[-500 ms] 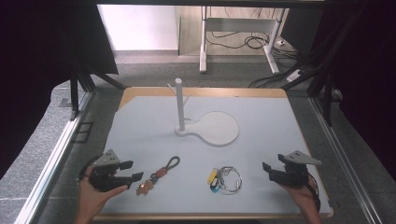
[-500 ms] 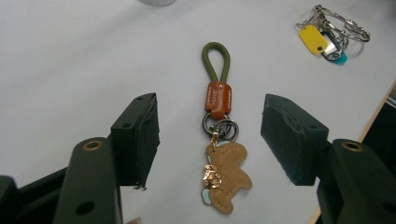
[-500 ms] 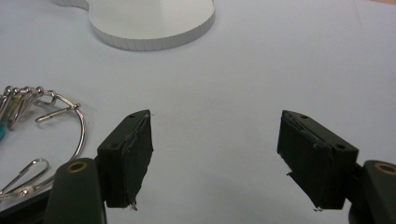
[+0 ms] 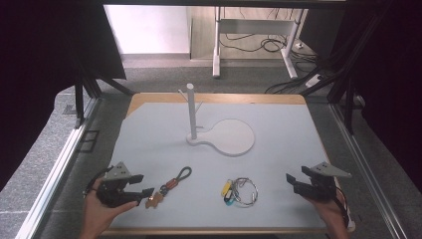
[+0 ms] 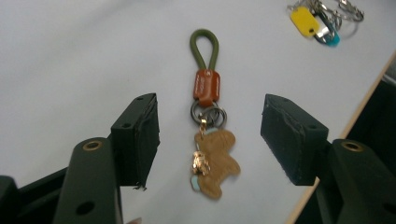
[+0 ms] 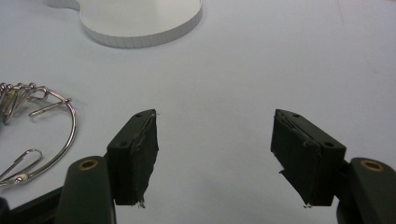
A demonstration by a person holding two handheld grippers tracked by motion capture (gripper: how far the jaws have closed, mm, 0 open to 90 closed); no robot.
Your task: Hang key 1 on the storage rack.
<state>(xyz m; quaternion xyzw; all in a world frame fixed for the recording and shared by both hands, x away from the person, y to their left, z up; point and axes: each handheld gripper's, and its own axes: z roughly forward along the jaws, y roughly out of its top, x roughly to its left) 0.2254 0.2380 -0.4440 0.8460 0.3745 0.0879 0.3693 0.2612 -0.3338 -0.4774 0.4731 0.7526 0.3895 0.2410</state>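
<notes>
A keychain [image 4: 171, 184] [image 5: 208, 121] with a green cord loop, an orange leather band and a tan charm lies on the white table at the front left. My left gripper [image 4: 146, 191] [image 5: 210, 140] is open, its jaws standing either side of the charm without touching it. A wire key ring [image 4: 239, 191] [image 6: 37, 126] with yellow and blue tags lies front centre. My right gripper [image 4: 290, 180] [image 6: 215, 154] is open over bare table to the right of the ring. A white stand [image 4: 219, 134] with an upright post and side pegs stands mid-table.
The white table top [image 4: 278, 149] has a wooden edge [image 4: 219, 230] close to both grippers at the front. The stand's round base [image 6: 140, 18] lies ahead of the right gripper. Metal rails and black curtains flank the table.
My left gripper has edged right, closer around the keychain's charm. The right gripper has barely moved.
</notes>
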